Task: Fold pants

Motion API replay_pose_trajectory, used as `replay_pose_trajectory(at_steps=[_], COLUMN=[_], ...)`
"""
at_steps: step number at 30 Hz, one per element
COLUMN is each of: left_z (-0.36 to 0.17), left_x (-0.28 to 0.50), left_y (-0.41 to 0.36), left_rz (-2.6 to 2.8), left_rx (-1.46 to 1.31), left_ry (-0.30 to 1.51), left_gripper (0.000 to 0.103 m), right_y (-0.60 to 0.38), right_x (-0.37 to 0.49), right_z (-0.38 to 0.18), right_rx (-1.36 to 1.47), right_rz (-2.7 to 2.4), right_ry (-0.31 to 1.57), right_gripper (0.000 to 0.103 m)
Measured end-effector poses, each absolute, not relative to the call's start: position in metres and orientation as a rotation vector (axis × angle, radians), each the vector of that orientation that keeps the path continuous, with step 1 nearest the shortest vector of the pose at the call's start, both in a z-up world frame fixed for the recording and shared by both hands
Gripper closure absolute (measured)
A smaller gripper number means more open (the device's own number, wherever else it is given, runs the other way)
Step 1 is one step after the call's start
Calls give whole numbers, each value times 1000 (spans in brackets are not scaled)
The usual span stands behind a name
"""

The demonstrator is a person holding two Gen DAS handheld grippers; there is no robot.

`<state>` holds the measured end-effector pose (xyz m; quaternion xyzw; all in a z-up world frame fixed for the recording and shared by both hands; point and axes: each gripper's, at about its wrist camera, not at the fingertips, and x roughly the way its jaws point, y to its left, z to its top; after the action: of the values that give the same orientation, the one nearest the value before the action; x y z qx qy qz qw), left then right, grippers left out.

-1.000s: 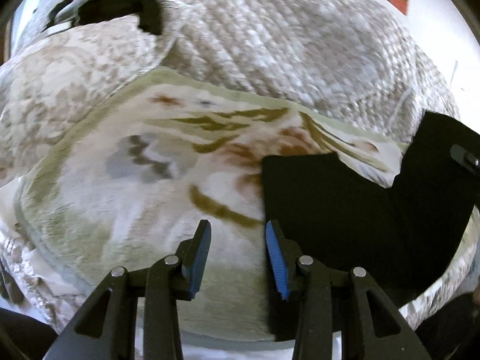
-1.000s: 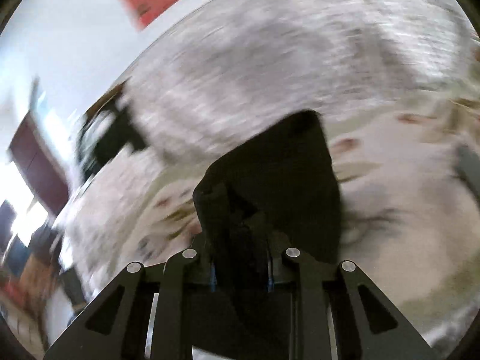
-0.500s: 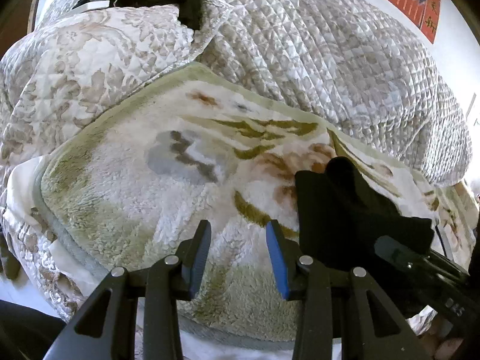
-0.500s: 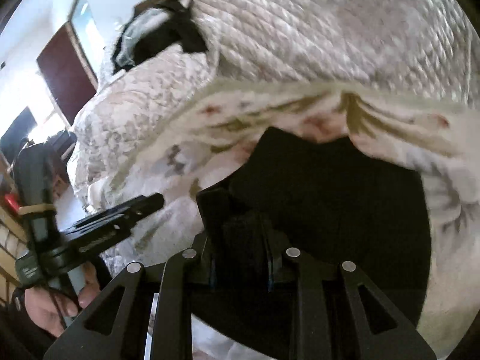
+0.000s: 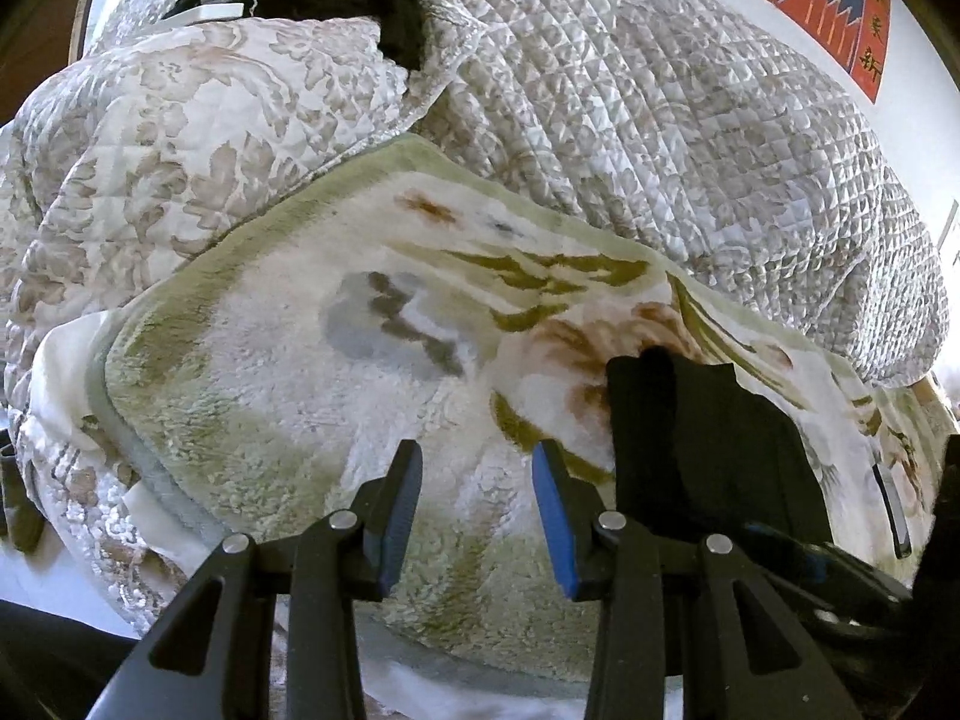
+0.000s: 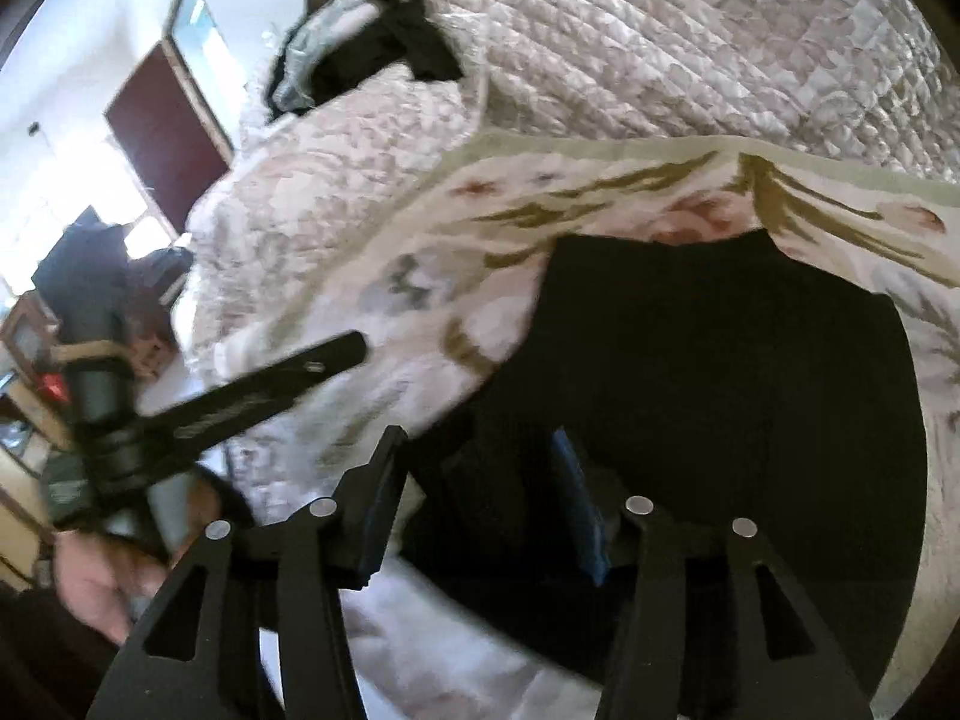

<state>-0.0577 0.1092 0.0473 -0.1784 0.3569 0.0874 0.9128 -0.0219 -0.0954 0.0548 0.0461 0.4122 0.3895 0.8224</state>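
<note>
Between the opening right gripper [image 6: 480, 498], black pants [image 6: 720, 372] lie unpressed; left gripper [image 5: 477, 501] gapes empty.

We see the pants [image 6: 720, 372] as plain black, no pattern on them. The fleece blanket [image 5: 288, 396] under them is cream white with an olive-green border, olive leaf strokes, rust-brown blooms and a grey patch. The quilt [image 5: 690, 138] behind shows pale silver diamond stitching with a taupe floral print. Our left tongs [image 5: 477, 516] are black with blue pads [image 5: 555, 522]. A wall hanging [image 5: 840, 6] is red and dark blue with yellow characters.
</note>
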Motion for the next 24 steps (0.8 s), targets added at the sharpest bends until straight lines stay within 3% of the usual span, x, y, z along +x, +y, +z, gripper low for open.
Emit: replay_pose_trajectory(at_steps=[7,8,10,12,24], left_z=[50,51,55,60,89], left_x=[-59,-59,-58,-55,8], left_y=[107,105,97,88,15], left_rz=[163,150,118,85,-136], left_rx=[-345,-340,-325,-310,-163], left_ry=[726,723,719,714,772], left_gripper=[62,62,62,62,62], right_y=[-138,-153,-171,-188,-206], right_x=[-35,-33,-29,-21,30], right_z=[81,75,63,37,57], right_rx=[139,139,135,154,134], right_rz=[792,714,605,491,536], right_ry=[749,756,786,874,885], right_gripper=[53,57,83,87,87])
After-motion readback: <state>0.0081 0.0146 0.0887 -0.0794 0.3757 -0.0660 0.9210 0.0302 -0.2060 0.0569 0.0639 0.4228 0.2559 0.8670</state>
